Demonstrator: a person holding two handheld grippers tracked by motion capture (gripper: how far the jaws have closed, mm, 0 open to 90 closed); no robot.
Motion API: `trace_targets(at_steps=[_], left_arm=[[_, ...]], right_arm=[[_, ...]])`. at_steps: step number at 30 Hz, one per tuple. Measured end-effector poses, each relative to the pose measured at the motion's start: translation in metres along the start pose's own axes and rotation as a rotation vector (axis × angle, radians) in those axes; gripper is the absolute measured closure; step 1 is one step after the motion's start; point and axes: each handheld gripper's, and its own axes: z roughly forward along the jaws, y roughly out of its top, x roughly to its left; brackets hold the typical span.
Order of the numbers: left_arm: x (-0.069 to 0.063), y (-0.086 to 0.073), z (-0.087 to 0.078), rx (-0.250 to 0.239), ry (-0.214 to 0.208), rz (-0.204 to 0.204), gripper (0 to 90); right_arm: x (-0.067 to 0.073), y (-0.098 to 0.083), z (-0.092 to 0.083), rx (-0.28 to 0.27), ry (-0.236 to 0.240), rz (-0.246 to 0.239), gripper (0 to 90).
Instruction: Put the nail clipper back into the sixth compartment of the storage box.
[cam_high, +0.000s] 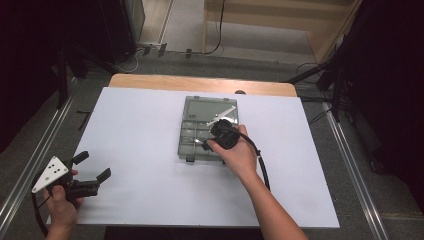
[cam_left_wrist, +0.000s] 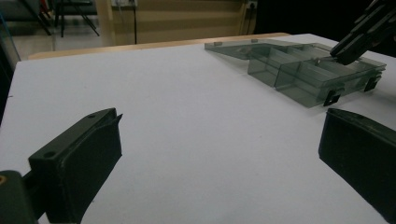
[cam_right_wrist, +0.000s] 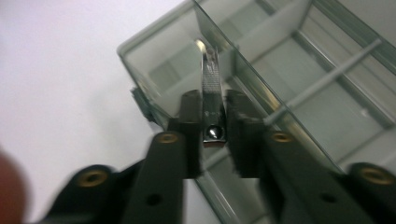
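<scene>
At the lower left of the high view the left gripper (cam_high: 94, 167) is held in a hand (cam_high: 62, 202) at the near left corner of the white table (cam_high: 140, 130), its two black jaws standing well apart with nothing between them; the grey three-cornered plate sits on top of it. In the left gripper view those same jaws rise at the lower left and lower right of the frame, wide open over bare white surface, and the clear grey compartment box (cam_left_wrist: 303, 70) lies at the upper right, well apart from them. Moving to the middle of the high view, that compartment box (cam_high: 192, 131) lies flat just above the centre of the frame with its lid folded open toward the top. Just to its right the right gripper (cam_high: 205, 144) reaches in over the box's lower right part, held by the other hand (cam_high: 240, 156), whose forearm runs down to the bottom edge. In the right gripper view a small metal nail clipper (cam_right_wrist: 211, 88) stands lengthways between the right gripper's (cam_right_wrist: 214, 135) narrowly parted jaws, its far end inside a corner compartment at the upper middle; whether the pads press on it I cannot tell.
</scene>
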Motion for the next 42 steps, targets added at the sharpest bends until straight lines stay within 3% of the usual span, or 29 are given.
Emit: trace_targets(at_steps=[1, 8, 13, 17, 22, 42], left_arm=[[0.0, 0.0, 0.0, 0.0, 0.0, 0.0, 0.0], [0.0, 0.0, 0.0, -0.001, 0.0, 0.003, 0.0], [0.0, 0.0, 0.0, 0.001, 0.0, 0.005, 0.0], [0.0, 0.0, 0.0, 0.005, 0.0, 0.009, 0.0], [0.0, 0.0, 0.001, 0.004, 0.001, 0.008, 0.0], [-0.001, 0.0, 0.001, 0.009, 0.006, 0.012, 0.0]], right_arm=[[0.0, 0.0, -0.001, -0.011, 0.015, 0.0, 66.0], [0.002, -0.006, -0.012, -0.089, -0.021, 0.0, 35.4], [0.003, -0.014, -0.019, -0.126, -0.012, -0.002, 11.4], [0.003, -0.022, -0.026, -0.162, -0.012, 0.007, 0.9], [0.003, -0.034, -0.035, -0.211, -0.037, 0.009, 0.0], [0.002, -0.076, -0.066, -0.3, -0.073, 0.028, 0.0]])
